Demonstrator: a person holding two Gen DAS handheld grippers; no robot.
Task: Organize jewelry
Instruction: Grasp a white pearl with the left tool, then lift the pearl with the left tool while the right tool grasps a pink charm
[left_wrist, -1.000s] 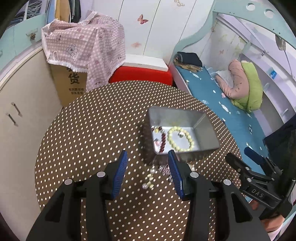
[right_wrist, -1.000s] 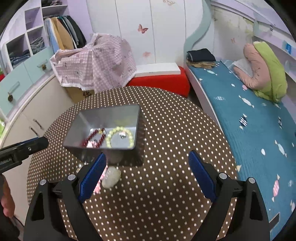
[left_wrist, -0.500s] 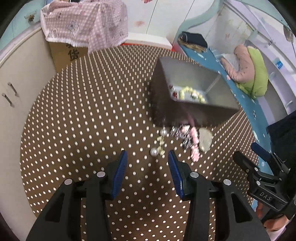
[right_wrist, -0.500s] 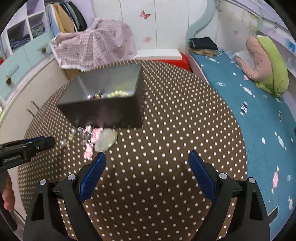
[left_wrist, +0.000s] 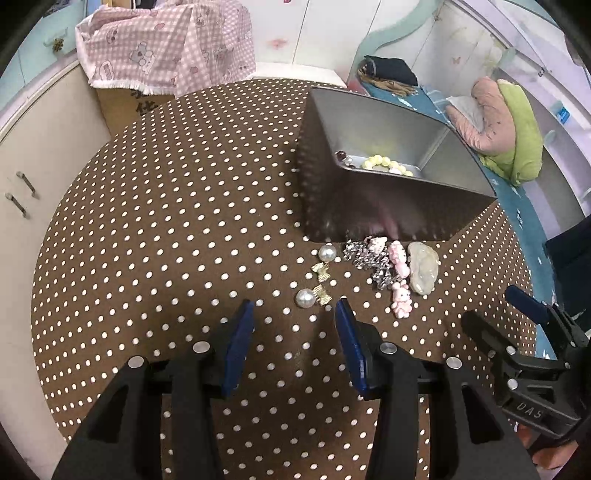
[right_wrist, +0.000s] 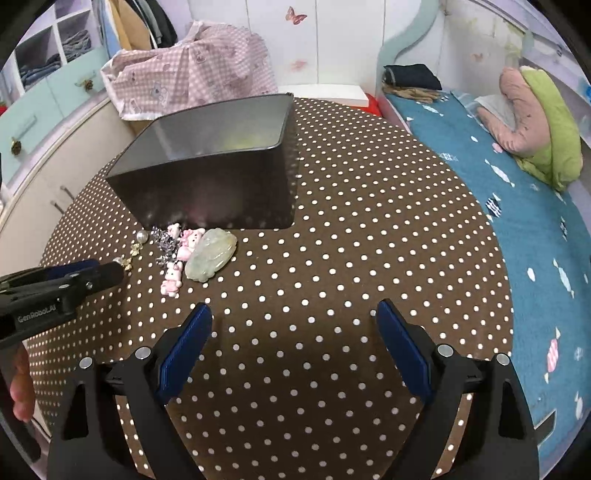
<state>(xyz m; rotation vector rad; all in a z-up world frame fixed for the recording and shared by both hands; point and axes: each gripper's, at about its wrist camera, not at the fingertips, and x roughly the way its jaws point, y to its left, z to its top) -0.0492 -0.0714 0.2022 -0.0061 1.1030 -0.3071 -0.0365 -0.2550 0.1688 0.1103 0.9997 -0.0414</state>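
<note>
A grey metal tin (left_wrist: 388, 206) (right_wrist: 221, 192) stands on the round dotted table (left_wrist: 166, 229). Inside it lie a pale green bead bracelet (left_wrist: 386, 164) and dark red beads (left_wrist: 341, 157). In front of the tin lie loose pieces: a pearl earring pair (left_wrist: 312, 291), a silver chain (left_wrist: 365, 258), pink cat charms (left_wrist: 399, 273) (right_wrist: 177, 258) and a pale jade pendant (left_wrist: 423, 267) (right_wrist: 210, 254). My left gripper (left_wrist: 295, 332) is open and empty just short of the near pearl. My right gripper (right_wrist: 293, 332) is wide open and empty, to the right of the pieces.
A bed with a blue cover (right_wrist: 517, 184) runs along the table's right side. A box under a pink checked cloth (left_wrist: 166, 48) stands behind the table, with cream cabinets (left_wrist: 22, 166) to the left.
Both grippers have dropped lower and closer to the table. The loose pieces and the tin now look nearer and larger. Nothing has been picked up.
</note>
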